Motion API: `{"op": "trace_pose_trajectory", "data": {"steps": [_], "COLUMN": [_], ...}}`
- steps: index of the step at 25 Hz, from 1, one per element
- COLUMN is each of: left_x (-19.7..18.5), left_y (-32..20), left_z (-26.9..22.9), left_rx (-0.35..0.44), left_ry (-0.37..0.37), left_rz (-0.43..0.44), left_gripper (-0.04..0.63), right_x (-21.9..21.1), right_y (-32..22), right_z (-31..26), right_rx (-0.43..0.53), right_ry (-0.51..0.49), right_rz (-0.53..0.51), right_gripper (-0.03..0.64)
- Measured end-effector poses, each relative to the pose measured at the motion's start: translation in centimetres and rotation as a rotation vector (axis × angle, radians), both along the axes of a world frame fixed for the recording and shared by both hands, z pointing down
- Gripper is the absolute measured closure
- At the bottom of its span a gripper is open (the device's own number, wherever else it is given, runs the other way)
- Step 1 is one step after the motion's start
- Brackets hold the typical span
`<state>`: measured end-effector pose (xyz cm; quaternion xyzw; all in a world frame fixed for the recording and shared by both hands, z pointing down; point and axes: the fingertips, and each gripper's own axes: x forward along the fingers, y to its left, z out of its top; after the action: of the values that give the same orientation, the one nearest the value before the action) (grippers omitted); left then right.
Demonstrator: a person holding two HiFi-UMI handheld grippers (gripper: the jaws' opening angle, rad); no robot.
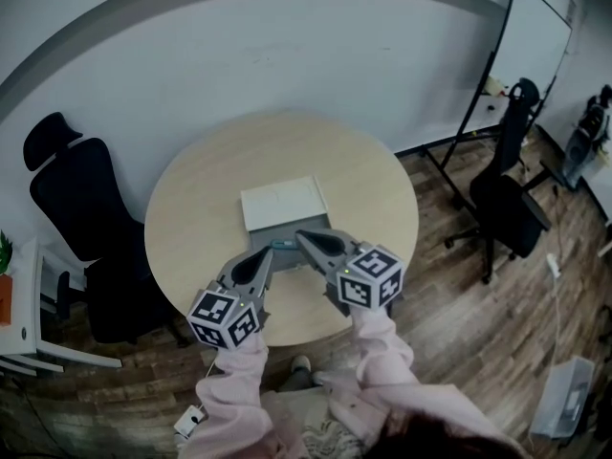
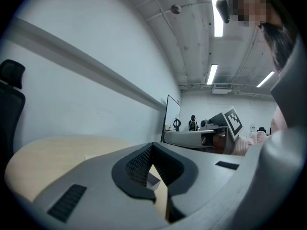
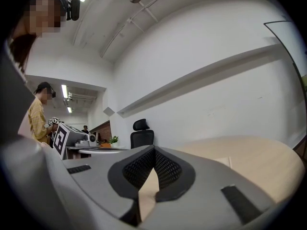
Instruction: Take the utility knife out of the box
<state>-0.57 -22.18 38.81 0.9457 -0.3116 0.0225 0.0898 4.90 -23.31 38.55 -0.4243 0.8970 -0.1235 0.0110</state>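
Observation:
A flat white box (image 1: 282,204) lies in the middle of the round table (image 1: 191,208), with a grey front part (image 1: 287,229) facing me. I cannot make out the utility knife in any view. My left gripper (image 1: 272,256) points at the box's near left edge, jaws together and empty. My right gripper (image 1: 303,239) is at the box's near right edge, also shut and empty. In the left gripper view the jaws (image 2: 152,145) meet at the tips, with a box corner (image 2: 153,178) showing below them. The right gripper (image 3: 154,149) has its jaws closed too.
Beyond the table to the left stands a black office chair (image 1: 81,218), and another chair (image 1: 512,185) and a whiteboard (image 1: 526,46) are at the right. A white wall runs behind the table. Another person (image 3: 41,111) stands far off in the right gripper view.

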Motion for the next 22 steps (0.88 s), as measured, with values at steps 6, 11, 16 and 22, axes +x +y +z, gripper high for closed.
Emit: {"op": "trace_pose_trajectory", "data": {"steps": [6, 11, 16, 22], "left_x": [0.0, -0.5, -1.2, -1.8], "left_y": [-3.1, -5.6, -7.0, -7.7], "left_z": [1.5, 3.1, 4.3, 6.0], "left_rx": [-0.044, -0.091, -0.133, -0.169], "left_ry": [-0.026, -0.023, -0.014, -0.027], "left_rz": [0.024, 0.047, 0.052, 0.051], "left_gripper": [0.585, 0.586, 0.585, 0.585], "right_x": [-0.3, -0.8, -1.3, -1.7], "right_y": [-3.2, -5.5, -6.4, -7.3], "right_z": [1.4, 2.9, 4.4, 6.3], "right_rx": [-0.049, -0.084, -0.127, -0.174], "right_ry": [0.019, 0.046, 0.067, 0.079], "right_rz": [0.007, 0.026, 0.022, 0.024], "right_gripper": [0.623, 0.623, 0.623, 0.621]}}
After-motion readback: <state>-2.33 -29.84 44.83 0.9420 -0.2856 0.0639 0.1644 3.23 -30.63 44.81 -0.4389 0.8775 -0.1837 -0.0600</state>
